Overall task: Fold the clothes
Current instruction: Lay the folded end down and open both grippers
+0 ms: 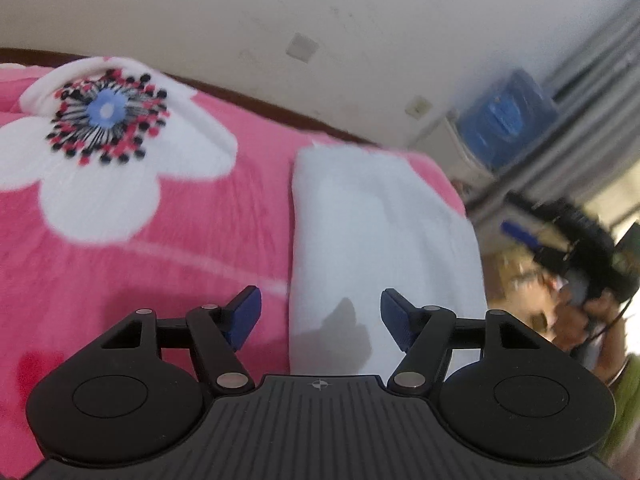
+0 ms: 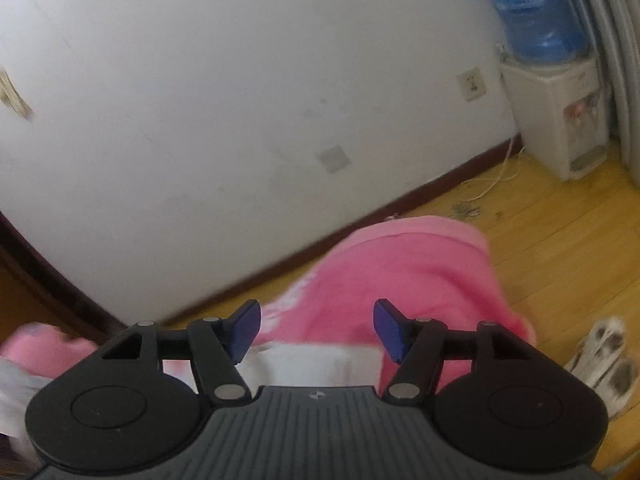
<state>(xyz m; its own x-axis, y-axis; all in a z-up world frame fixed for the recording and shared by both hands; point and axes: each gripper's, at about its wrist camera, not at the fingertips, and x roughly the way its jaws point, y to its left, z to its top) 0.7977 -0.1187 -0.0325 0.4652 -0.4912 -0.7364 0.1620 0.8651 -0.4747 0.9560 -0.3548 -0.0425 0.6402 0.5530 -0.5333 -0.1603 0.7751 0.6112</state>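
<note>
White wall fills the background of the left wrist view, with a pink blanket (image 1: 224,248) printed with a large white flower (image 1: 108,148) spread over the bed below it; a folded white garment (image 1: 376,232) lies on the blanket toward its right edge, long and narrow, running away from the camera; the left gripper (image 1: 320,316) hovers over the near end of that garment, its blue pads wide apart and nothing between them, its shadow falling on the cloth; at the right edge a person's hand (image 1: 588,316) holds the right gripper, blurred; a blue water bottle (image 1: 508,120) stands in the far right corner.

White wall again takes up most of the right wrist view, above a dark skirting board and a wooden floor (image 2: 560,240); the right gripper (image 2: 318,330) has its blue pads spread, empty; the blanket's corner (image 2: 404,276) hangs off the bed edge ahead, and a strip of white cloth (image 2: 316,364) shows just under the jaws, not touched by either pad; a water dispenser (image 2: 560,116) stands at the far right, and a pair of white slippers (image 2: 608,356) lies on the floor at the right.
</note>
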